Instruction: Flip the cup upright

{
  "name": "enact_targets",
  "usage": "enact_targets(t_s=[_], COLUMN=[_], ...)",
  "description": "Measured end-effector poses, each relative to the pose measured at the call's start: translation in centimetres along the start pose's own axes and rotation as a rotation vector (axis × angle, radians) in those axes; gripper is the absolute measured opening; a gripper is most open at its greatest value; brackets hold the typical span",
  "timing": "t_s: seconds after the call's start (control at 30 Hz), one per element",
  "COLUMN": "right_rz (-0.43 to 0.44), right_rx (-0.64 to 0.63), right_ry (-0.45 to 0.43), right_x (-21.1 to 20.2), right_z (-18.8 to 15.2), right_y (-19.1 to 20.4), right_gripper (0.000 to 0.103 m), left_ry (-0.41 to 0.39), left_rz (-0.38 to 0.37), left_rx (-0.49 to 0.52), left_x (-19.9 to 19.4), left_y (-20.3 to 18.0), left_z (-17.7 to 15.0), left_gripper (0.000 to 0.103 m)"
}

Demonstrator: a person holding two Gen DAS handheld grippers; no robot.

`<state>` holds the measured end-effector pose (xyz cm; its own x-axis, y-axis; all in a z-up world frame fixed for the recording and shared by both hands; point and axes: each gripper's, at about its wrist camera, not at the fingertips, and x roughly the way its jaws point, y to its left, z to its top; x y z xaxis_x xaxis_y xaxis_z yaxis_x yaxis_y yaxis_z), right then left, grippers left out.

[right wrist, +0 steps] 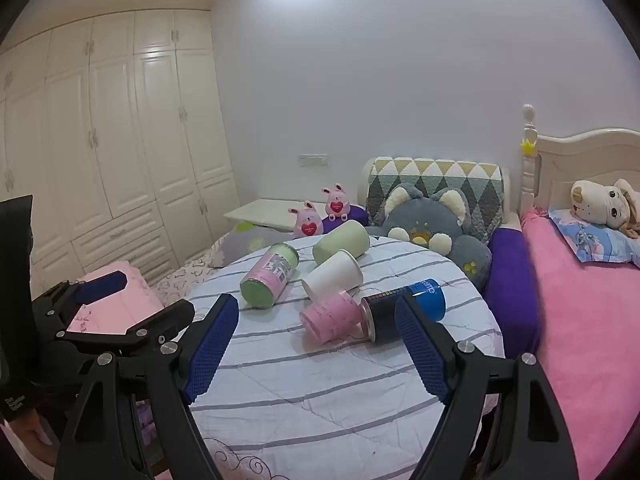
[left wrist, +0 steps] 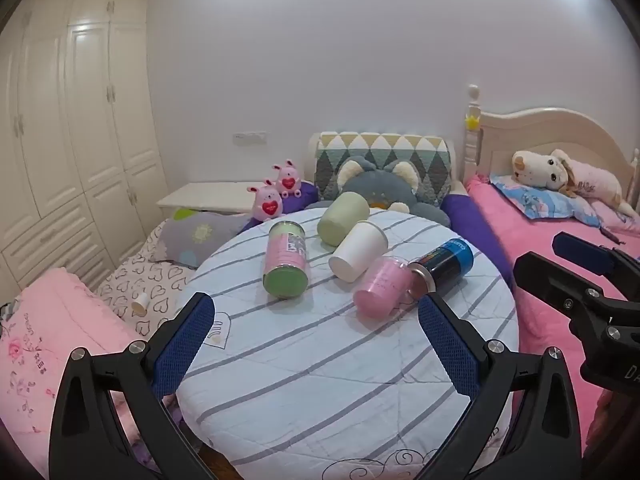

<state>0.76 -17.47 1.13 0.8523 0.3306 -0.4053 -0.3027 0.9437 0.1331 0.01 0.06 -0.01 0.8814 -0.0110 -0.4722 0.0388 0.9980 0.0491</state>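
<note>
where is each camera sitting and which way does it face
Left wrist: rides the left tongs, facing the round table of tipped cups; own blue pads show, the right tongs at right.
Right wrist: rides the right tongs, facing the same way; the left tongs at left.
Shared: the pink cup, the white cup, and the bed.
</note>
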Motion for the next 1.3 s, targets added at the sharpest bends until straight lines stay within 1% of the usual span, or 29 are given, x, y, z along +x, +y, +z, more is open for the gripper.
enact_targets(t_s=[0.13, 0.17, 0.4, 0.47, 0.57, 0.87, 1.3], right_rz=[0.003, 0.004, -0.005, -0.005, -0.003, -0.012, -0.021], right_rx=[0.006, 0.005, 0.003, 0.003, 0.007, 0.002, 0.005], right_ry=[0.009, 0.009, -0.001, -0.001, -0.001, 0.006, 0.011], right_x=[0.1, 0.2, 0.0, 0.0, 0.1, -0.1, -0.2], right_z=[0.1, 0.1, -0.1, -0.1, -0.1, 0.1, 0.0], right_y=[-0.1, -0.1, -0.1, 0.0, -0.4, -0.6, -0.6], right_gripper=[0.082, 0.082, 0.082, 0.082, 0.082, 0.082, 0.082], left_ry=[-0.003, -0.001, 0.001, 0.006, 0.007, 0.032, 0.043], left_rz=[0.006, 0.004, 0.005, 0.000, -0.011, -0.031, -0.034], left_rx=[0.006, 0.007, 0.012, 0.021, 0.022, 0.035, 0.046], left_x=[-0.1, 0.1, -0.1, 0.3, 0.1, 0.9, 1.2], left_y=[0.2, -0.7, -1.1, -1.5, -1.1, -1.4, -1.8], left_z=[-0.1, -0.1, -0.1, 0.0, 0.2, -0.1, -0.3], left_gripper=[0.103, 0.103, 0.103, 0.103, 0.103, 0.103, 0.103])
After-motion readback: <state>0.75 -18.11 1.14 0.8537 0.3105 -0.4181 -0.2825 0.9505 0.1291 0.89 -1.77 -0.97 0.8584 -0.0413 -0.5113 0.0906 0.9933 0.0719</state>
